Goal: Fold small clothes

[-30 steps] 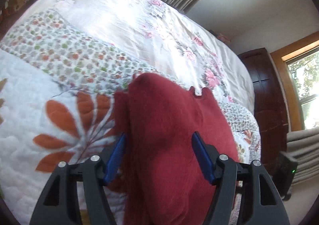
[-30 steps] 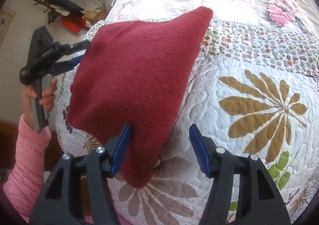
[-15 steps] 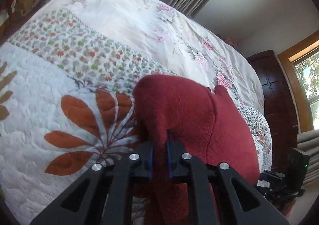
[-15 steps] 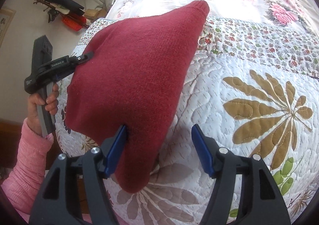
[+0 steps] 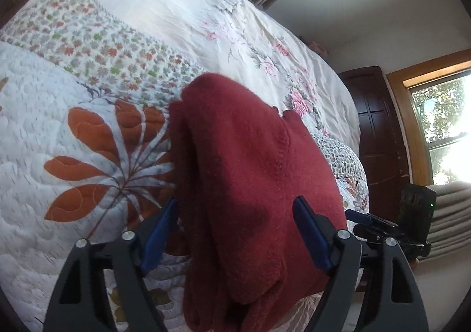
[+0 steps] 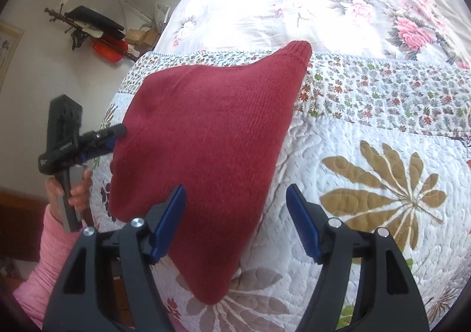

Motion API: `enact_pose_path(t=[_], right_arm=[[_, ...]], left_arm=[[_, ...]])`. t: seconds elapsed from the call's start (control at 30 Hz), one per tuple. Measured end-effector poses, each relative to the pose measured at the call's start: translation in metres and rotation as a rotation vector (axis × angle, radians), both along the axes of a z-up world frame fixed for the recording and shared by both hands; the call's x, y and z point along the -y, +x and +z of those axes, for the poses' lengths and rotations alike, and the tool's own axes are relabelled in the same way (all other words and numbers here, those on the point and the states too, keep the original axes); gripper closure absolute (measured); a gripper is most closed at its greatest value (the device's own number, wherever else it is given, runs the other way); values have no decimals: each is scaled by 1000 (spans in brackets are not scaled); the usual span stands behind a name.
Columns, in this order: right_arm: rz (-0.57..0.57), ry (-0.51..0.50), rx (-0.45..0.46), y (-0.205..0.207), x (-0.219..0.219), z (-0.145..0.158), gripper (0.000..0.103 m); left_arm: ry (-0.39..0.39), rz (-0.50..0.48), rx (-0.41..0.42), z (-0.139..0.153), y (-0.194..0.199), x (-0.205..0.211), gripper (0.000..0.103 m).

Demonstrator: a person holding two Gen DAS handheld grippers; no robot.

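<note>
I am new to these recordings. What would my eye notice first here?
First, the dark red knitted garment lying on the floral quilt, near the bed's edge. Then the blue-padded fingers of the left gripper, spread wide around the garment's near end.

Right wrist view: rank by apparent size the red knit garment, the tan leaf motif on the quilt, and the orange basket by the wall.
1. red knit garment
2. tan leaf motif
3. orange basket, though it sits farthest from the camera, so its true size is unsure.

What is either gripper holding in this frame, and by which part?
Nothing is held. Both the left gripper and right gripper stand open, and the red garment lies loose on the quilt between their spread fingers.
</note>
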State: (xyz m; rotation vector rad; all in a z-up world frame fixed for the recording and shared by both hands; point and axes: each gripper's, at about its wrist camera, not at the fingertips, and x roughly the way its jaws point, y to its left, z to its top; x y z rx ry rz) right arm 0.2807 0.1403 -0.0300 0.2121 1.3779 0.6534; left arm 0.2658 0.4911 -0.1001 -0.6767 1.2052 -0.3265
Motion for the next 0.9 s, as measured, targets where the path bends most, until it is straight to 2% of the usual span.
enact_pose_path(t=[0.1, 0.27, 0.4, 0.47, 0.5, 0.53, 0.57, 0.6, 0.63, 0.67, 0.73, 0.9], right_arm=[[0, -5, -25, 7, -5, -9, 33], [-14, 25, -74, 15, -10, -25, 30], [-17, 71, -112, 21, -16, -37, 29], [-20, 94, -139, 23, -21, -45, 27], [-23, 102, -151, 24, -23, -48, 29], [-26, 106, -159, 23, -26, -52, 34], [-29, 104, -150, 22, -28, -51, 40], [-24, 103, -125, 19, -29, -46, 43], [-17, 106, -102, 17, -29, -40, 51], [-13, 113, -87, 15, -29, -34, 56], [-6, 157, -63, 9, -26, -18, 60], [18, 180, 9, -8, -11, 15, 62]], left_arm=[[-92, -3, -52, -19, 6, 3, 22], [-147, -34, -37, -23, 12, 17, 19], [-151, -51, -40, -30, 14, 24, 20], [-124, -58, -24, -29, 12, 30, 30], [-88, -64, -20, -28, 10, 33, 41], [-57, -65, -16, -27, 9, 36, 49], [-51, -56, -16, -27, 7, 36, 53], [-61, -43, -17, -28, 5, 35, 60], [-74, -32, -18, -28, 3, 34, 64], [-93, -23, -15, -29, -1, 31, 65], [-107, -15, -1, -27, -6, 31, 67], [-169, -22, 36, -18, -22, 36, 69]])
